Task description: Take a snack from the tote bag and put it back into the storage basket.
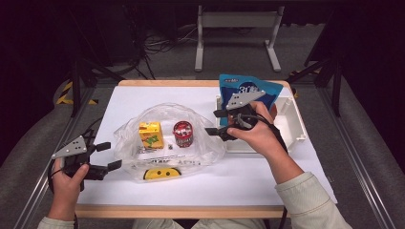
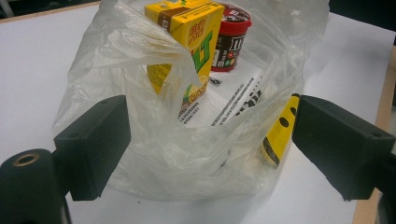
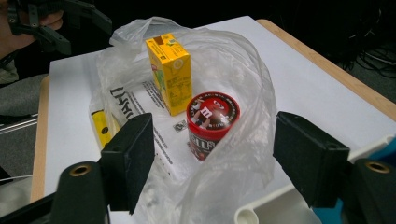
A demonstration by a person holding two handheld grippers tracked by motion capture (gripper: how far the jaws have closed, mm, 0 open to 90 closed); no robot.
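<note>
On table, bagged: juice carton [image 1: 150, 134], red candy tub [image 1: 183, 133] inside plastic bag [image 1: 200, 143]
Left: blue pouch [image 1: 248, 90] in white bin [image 1: 293, 121]
Fingers: both pairs [image 1: 106, 155] [image 1: 217, 123] wide, empty

I see my right tongs [image 1: 216, 122] open beside the clear plastic bag [image 1: 167, 138], which holds a yellow juice carton [image 1: 150, 134] and red M&M's tub [image 1: 183, 133]; left tongs [image 1: 108, 156] open.
</note>
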